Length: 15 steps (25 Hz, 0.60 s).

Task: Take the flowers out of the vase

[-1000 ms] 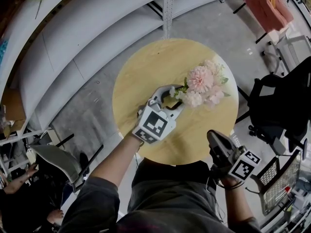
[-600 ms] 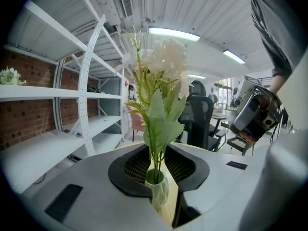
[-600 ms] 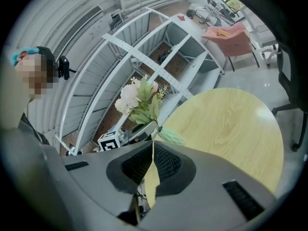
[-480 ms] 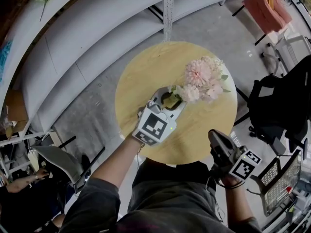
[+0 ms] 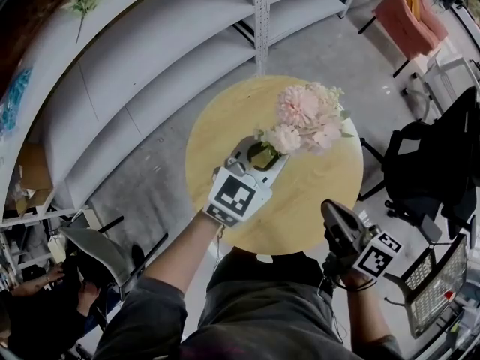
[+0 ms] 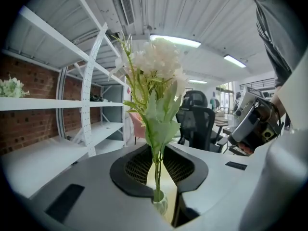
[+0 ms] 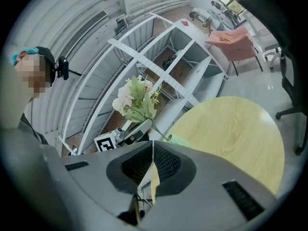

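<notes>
Round table (image 5: 319,201): left hand-held gripper (image 6: 160,174), jaws just closing, grips flowers (image 5: 298,105).

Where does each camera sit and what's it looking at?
Head view: on the head, looking down; table, left gripper, right gripper, arms show.
Left gripper view: on that gripper, facing its jaws, just closed further on the flowers.
Right gripper view: on that gripper, facing shut jaws, table, flowers.
All three share the flowers.
</notes>
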Tool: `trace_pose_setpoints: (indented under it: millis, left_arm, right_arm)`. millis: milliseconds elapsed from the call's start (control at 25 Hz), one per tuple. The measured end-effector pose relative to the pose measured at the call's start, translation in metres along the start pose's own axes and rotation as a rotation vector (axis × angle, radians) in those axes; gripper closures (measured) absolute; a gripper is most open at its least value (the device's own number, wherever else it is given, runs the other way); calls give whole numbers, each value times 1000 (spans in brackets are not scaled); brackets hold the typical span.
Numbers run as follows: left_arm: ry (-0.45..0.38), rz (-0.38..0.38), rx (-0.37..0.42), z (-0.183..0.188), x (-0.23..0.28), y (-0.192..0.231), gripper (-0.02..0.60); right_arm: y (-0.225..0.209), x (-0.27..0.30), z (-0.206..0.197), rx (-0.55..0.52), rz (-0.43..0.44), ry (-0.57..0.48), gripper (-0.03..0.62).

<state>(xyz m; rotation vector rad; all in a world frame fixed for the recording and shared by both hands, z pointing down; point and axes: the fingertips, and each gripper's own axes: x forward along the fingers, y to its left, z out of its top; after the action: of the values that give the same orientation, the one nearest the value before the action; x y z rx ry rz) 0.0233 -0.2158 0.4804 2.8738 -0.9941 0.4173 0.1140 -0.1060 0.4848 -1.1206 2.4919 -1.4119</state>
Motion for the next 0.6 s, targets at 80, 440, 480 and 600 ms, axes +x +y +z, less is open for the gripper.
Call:
trace_pose_setpoints:
  millis: [80,440,480,600]
  left_arm:
    - [-10,4,8,12,-3,1,509]
    - [-87,19,0,75,-24,9,515]
    - [-93,17,0,83,-27,9,515]
    - [-117,16,3,106,-36,9,517]
  right_arm:
    - [4,-2,4,4,0,-11,577]
    - [33,-9,30,-14,38,-68,577]
    - [37,-9,33,-11,41,-75,577]
    - [49,-11,44,-2,68,-102,577]
